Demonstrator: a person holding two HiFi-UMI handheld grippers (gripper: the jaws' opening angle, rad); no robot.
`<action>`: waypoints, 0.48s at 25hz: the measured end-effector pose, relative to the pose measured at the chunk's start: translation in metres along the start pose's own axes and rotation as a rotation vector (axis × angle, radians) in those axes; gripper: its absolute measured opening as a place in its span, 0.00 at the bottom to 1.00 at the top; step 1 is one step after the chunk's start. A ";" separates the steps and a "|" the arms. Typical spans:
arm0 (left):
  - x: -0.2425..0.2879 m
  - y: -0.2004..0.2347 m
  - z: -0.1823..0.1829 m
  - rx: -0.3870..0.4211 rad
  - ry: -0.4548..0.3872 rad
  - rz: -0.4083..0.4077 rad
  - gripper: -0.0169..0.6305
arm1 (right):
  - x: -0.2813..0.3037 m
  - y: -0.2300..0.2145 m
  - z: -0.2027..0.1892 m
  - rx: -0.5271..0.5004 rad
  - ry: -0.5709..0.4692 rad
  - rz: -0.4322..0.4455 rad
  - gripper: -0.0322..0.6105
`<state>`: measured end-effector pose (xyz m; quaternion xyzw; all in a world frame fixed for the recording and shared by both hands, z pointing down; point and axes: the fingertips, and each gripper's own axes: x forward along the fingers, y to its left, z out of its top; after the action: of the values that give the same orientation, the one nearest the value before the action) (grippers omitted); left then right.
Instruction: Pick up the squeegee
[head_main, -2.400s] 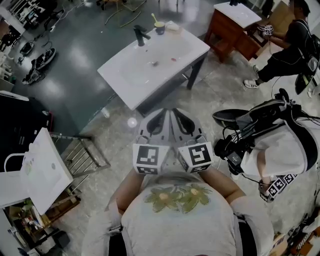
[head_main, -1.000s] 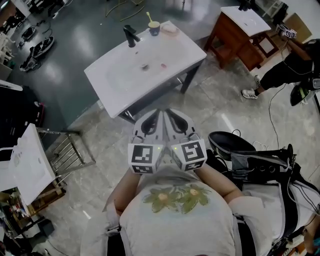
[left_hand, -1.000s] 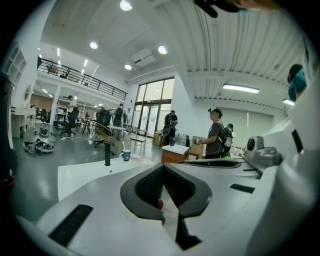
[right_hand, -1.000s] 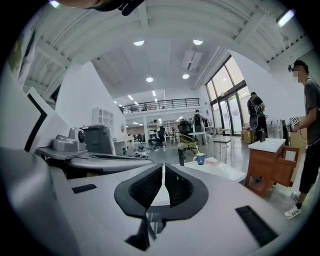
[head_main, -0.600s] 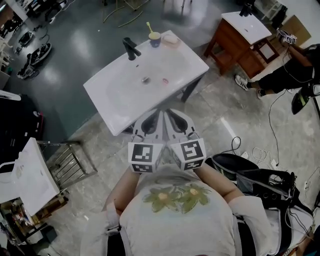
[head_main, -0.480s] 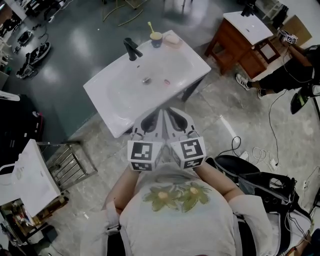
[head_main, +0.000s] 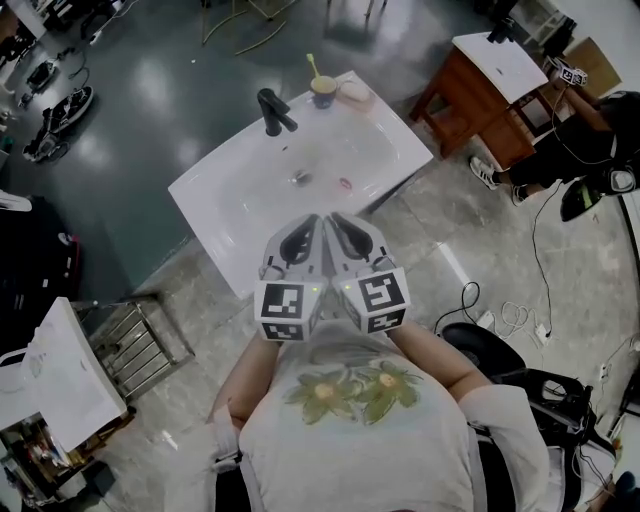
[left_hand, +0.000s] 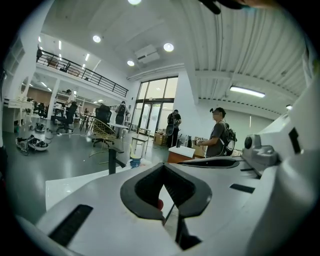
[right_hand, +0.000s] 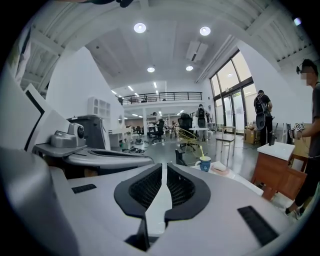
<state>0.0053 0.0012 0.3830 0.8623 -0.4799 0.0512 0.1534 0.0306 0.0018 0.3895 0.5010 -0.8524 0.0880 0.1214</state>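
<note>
I see no squeegee in any view. A white sink table (head_main: 230, 200) stands just ahead, with a black faucet (head_main: 272, 108), a blue cup (head_main: 322, 92) holding a yellow brush, and a pink soap dish (head_main: 354, 92) along its far rim. A small red thing (head_main: 345, 183) lies in the basin. My left gripper (head_main: 311, 220) and right gripper (head_main: 336, 218) are held side by side at chest height, tips over the sink's near edge. The left gripper (left_hand: 162, 167) has its tips together and empty. The right gripper (right_hand: 164, 167) shows only a thin slit, shut on nothing.
A wooden vanity (head_main: 490, 75) with a white top stands at the back right, with a person (head_main: 590, 130) beside it. A wire rack (head_main: 135, 340) and a white slab (head_main: 60, 380) are at the left. A black chair (head_main: 480, 345) and cables lie on the floor at the right.
The sink table has come closer: both grippers, still side by side and shut, now reach over its near edge instead of the floor in front of it.
</note>
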 end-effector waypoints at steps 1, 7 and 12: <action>0.002 0.004 -0.001 0.001 0.005 -0.002 0.04 | 0.005 0.000 0.000 -0.002 0.003 -0.001 0.10; 0.009 0.023 -0.008 0.004 0.032 -0.030 0.04 | 0.025 0.005 -0.010 -0.002 0.039 -0.003 0.10; 0.016 0.029 -0.028 -0.015 0.070 -0.044 0.04 | 0.033 0.003 -0.023 -0.013 0.094 0.001 0.10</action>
<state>-0.0095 -0.0173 0.4195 0.8690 -0.4557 0.0744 0.1778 0.0154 -0.0181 0.4207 0.4949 -0.8466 0.1061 0.1644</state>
